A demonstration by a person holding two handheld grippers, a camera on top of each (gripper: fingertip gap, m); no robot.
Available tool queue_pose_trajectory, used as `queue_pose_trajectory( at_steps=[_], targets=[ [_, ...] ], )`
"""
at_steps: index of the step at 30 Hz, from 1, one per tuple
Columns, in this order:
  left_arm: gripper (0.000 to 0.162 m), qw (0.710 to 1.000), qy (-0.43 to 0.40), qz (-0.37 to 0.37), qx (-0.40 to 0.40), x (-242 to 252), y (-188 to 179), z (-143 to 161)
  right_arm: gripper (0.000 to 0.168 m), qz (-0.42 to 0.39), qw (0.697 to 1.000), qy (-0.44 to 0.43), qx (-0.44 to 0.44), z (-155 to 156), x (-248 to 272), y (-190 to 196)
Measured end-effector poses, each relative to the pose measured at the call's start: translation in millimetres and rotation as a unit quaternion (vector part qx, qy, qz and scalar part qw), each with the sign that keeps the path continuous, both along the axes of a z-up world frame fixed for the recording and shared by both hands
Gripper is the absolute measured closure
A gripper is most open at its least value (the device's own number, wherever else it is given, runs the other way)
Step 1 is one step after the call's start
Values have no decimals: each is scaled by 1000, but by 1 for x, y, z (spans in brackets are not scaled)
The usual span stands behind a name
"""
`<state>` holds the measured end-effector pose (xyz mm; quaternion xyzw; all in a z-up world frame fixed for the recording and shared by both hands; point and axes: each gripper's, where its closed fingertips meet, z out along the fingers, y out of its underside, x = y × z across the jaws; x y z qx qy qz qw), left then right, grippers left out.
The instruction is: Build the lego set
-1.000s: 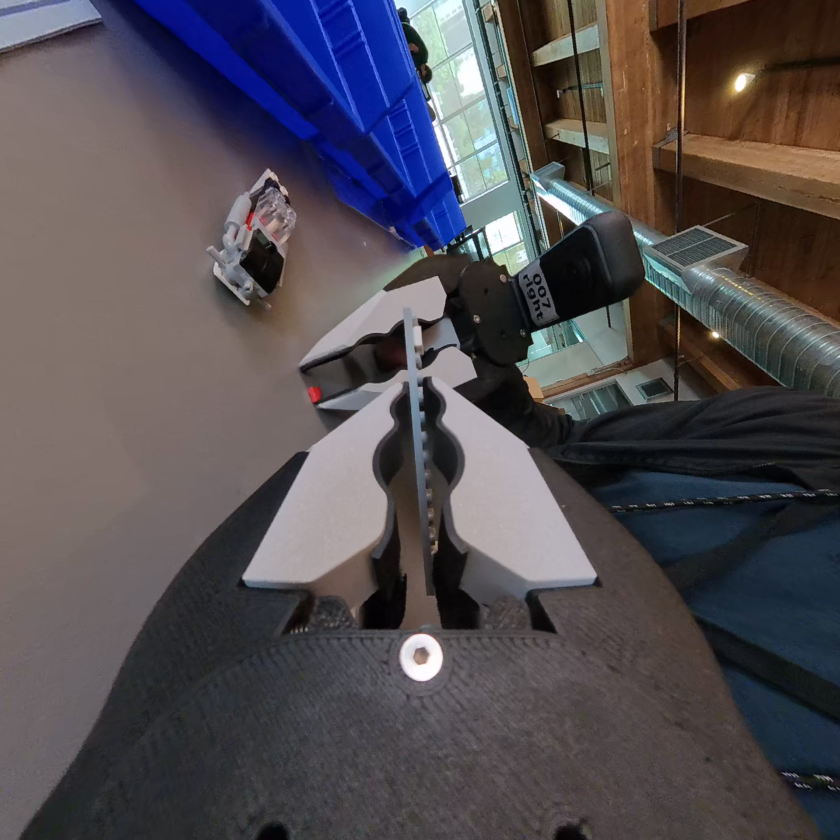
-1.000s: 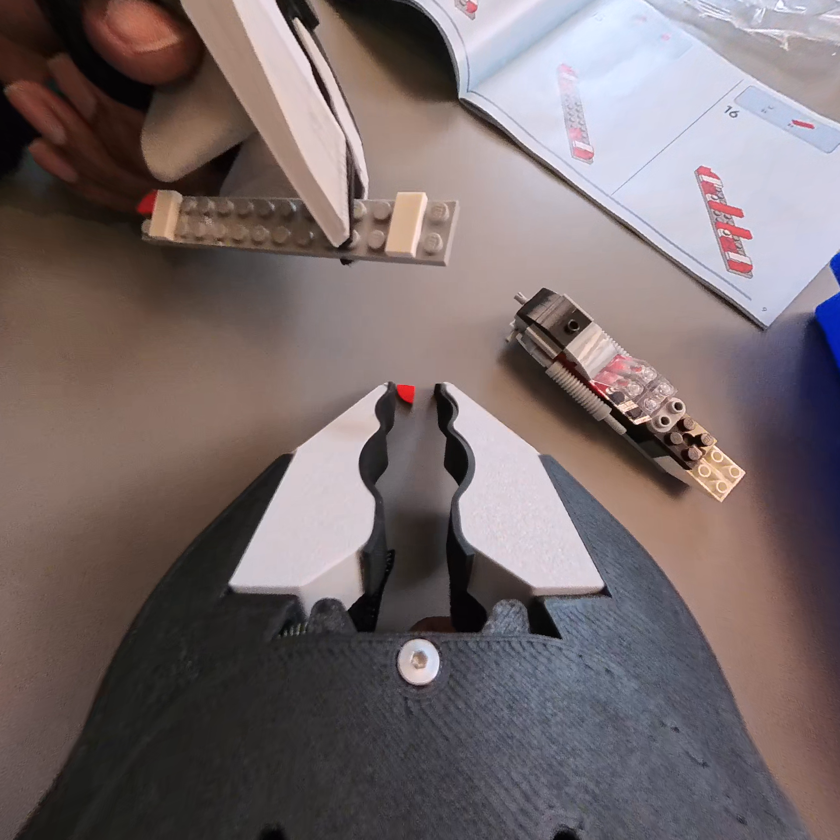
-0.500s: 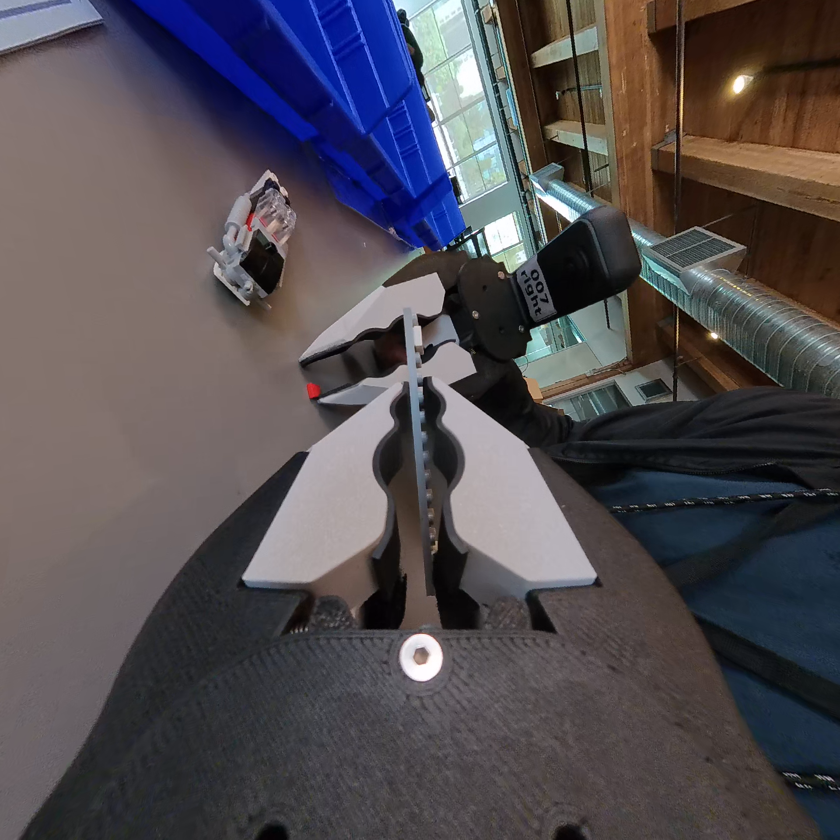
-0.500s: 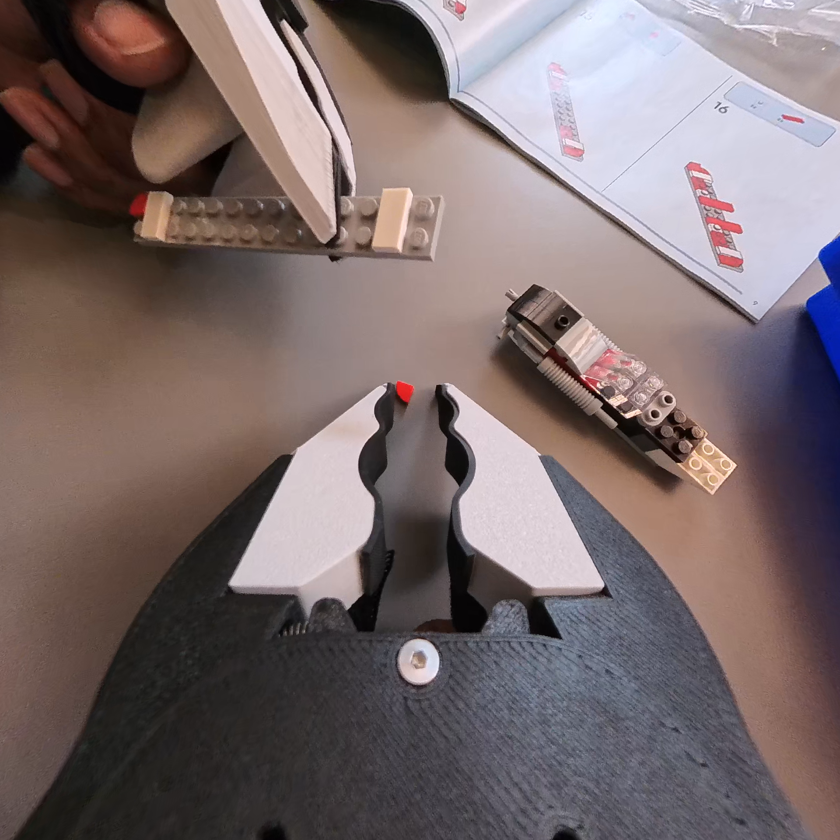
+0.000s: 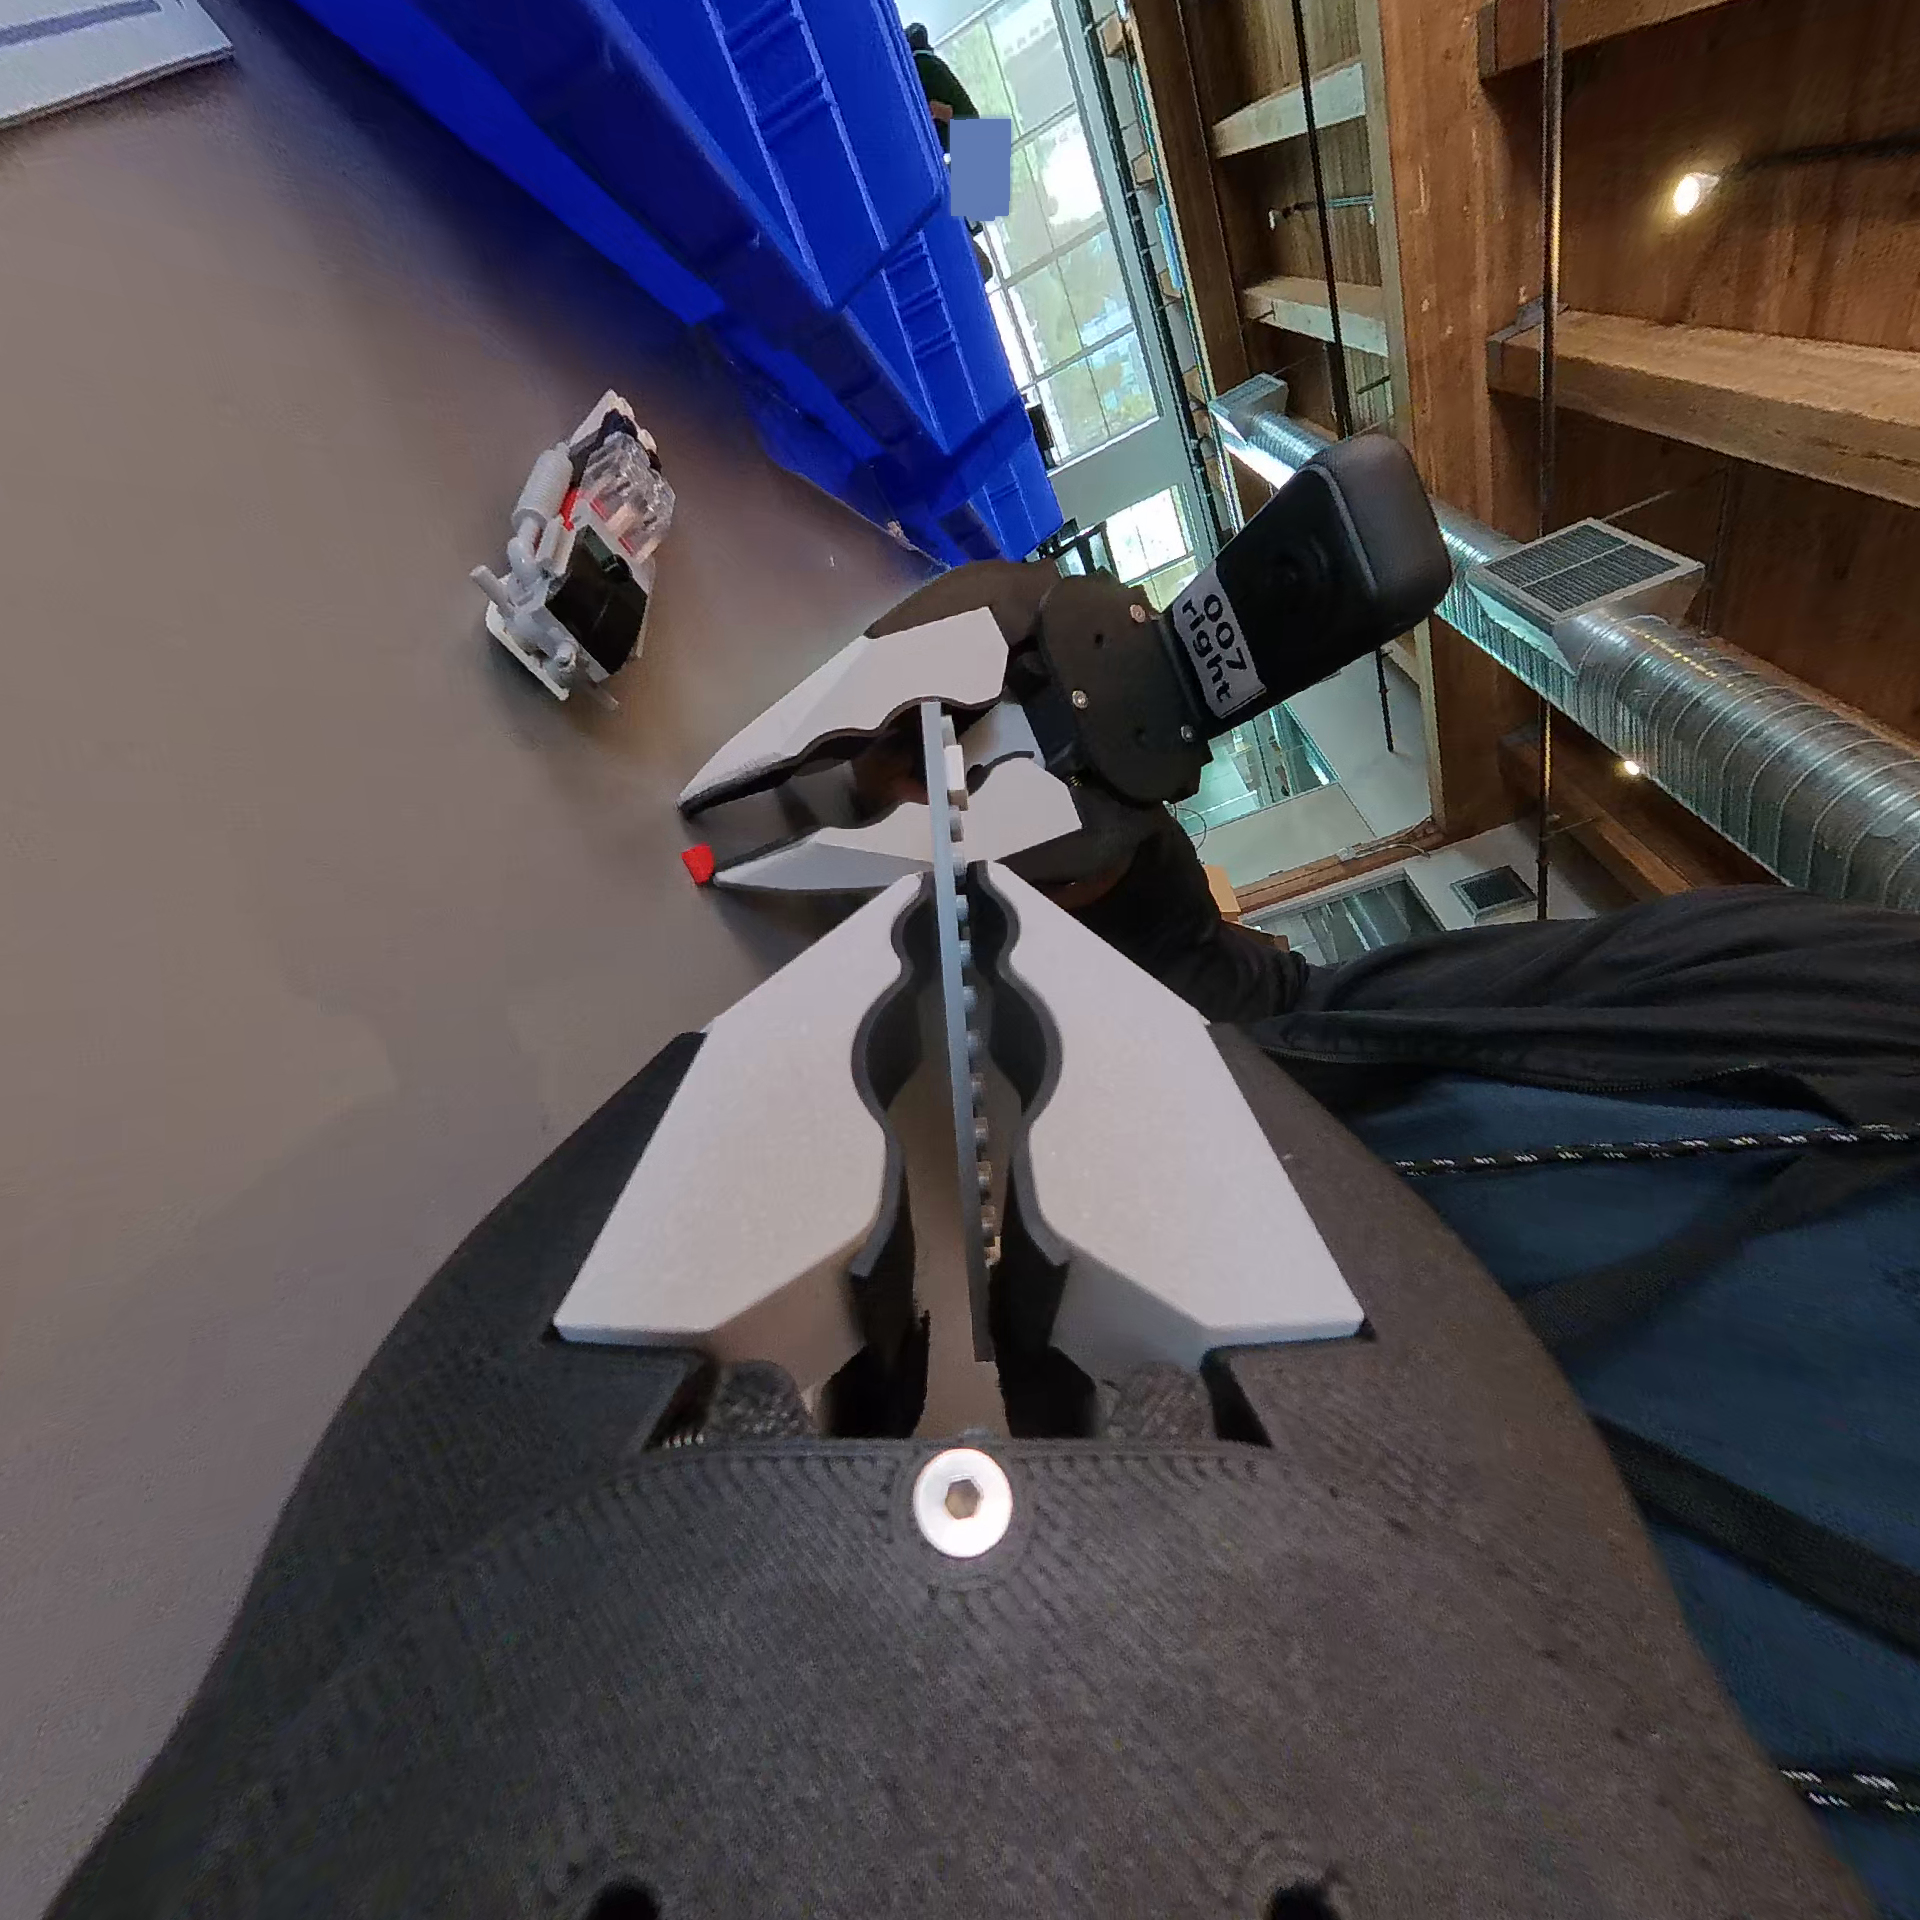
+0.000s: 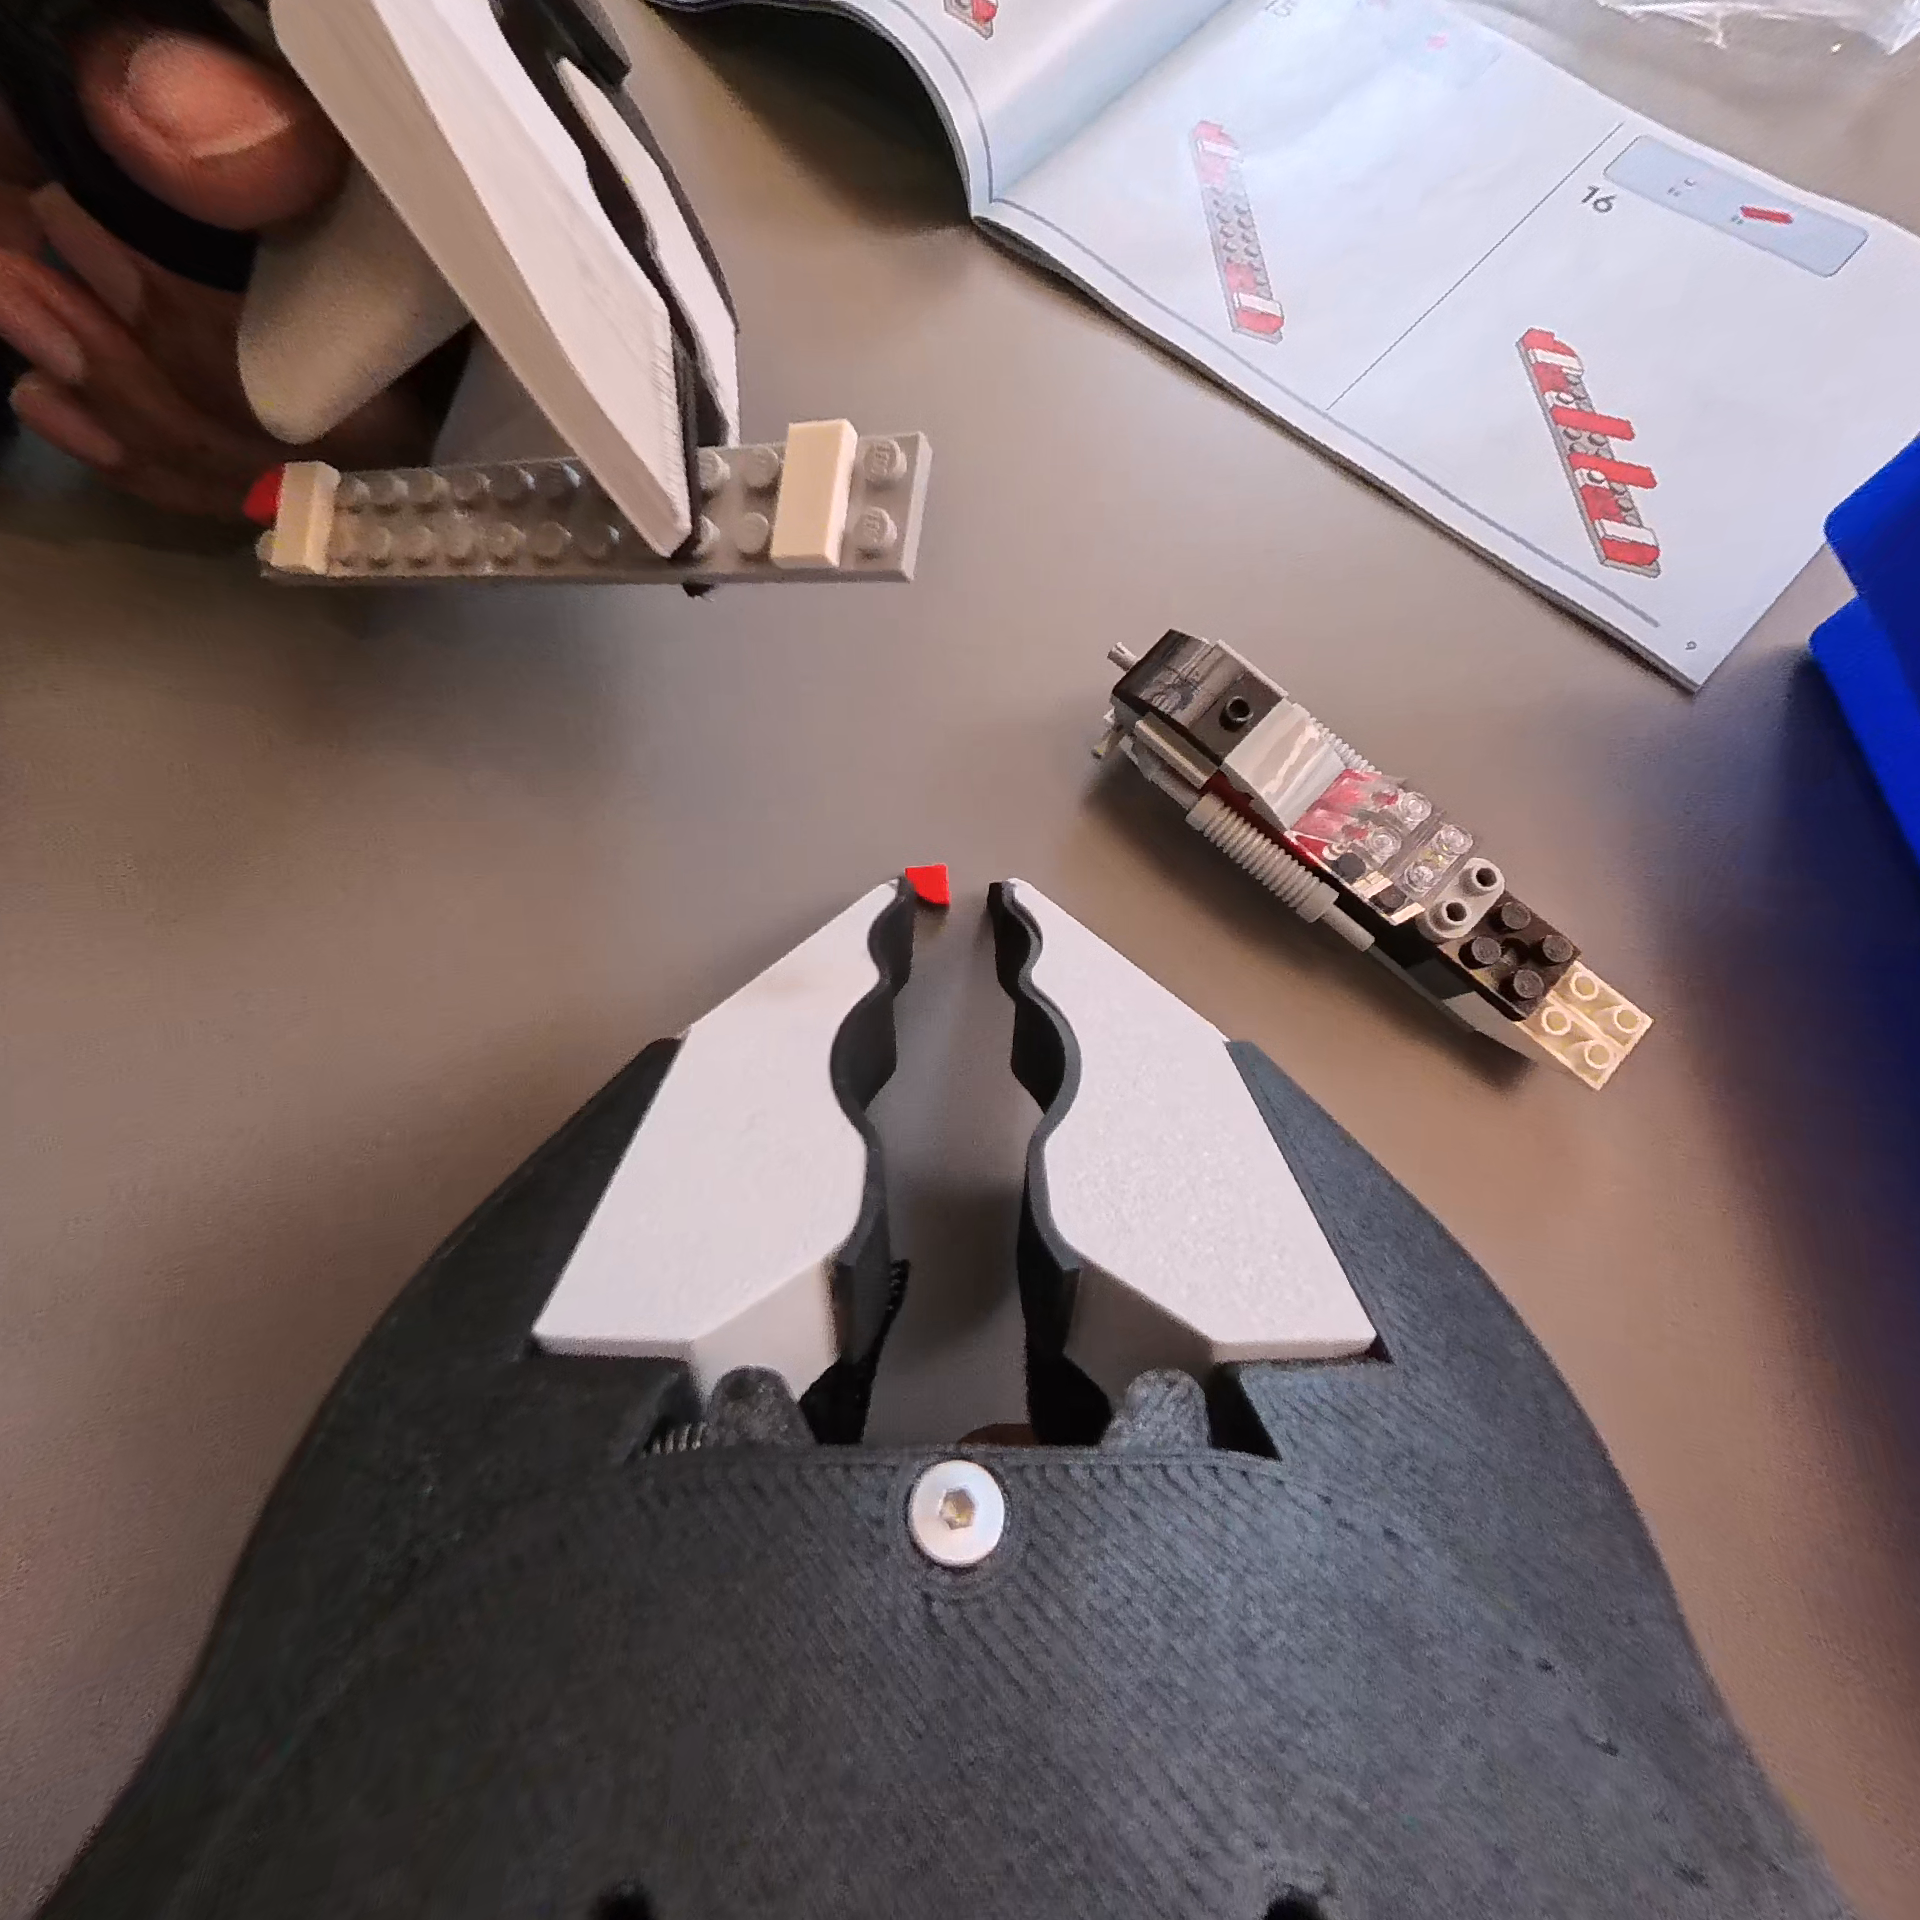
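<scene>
My left gripper [image 5: 951, 883] is shut on a long grey studded plate [image 5: 961, 1039], seen edge-on between its jaws. In the right wrist view the plate [image 6: 499, 530] is held level above the table by the left gripper [image 6: 686, 520]. It carries two white tiles [image 6: 816, 494] and a red piece [image 6: 265, 494] at its left end. My right gripper [image 6: 948, 891] is low over the table with its jaws a little apart. A small red piece [image 6: 928, 885] sits against its left fingertip, and shows in the left wrist view [image 5: 696, 862] too.
A part-built black, grey and clear Lego model [image 6: 1351, 852] lies on the table to the right, also in the left wrist view [image 5: 577, 577]. An open instruction booklet [image 6: 1455, 260] lies beyond it. Blue bins [image 5: 727, 156] line the far side. A hand [image 6: 135, 260] holds the left gripper. Spacing between my two grippers at the tips: around 7 cm.
The right gripper has drifted slightly, so the plate and model shift left in its view. The red piece stays at its fingertip. The left gripper keeps its hold on the plate.
</scene>
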<state>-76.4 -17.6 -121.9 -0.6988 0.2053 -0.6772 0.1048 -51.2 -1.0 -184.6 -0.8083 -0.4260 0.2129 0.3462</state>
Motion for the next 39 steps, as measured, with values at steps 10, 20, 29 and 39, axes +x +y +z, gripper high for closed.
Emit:
queue_pose_trajectory(
  at_steps=[10, 20, 29, 39],
  targets=[
    [157, 1000, 0, 1, 0, 0, 1, 0, 159, -29, 1000, -1, 5, 0, 4, 8],
    [157, 999, 31, 8, -16, -2, 2, -11, 149, -36, 999, 21, 12, 7, 4, 6],
    [157, 999, 30, 10, -19, -3, 3, -11, 150, -43, 999, -13, 9, -1, -2, -1],
    [157, 999, 28, 9, -19, -3, 3, -11, 156, -31, 999, -28, 28, -1, -8, 1]
  ],
)
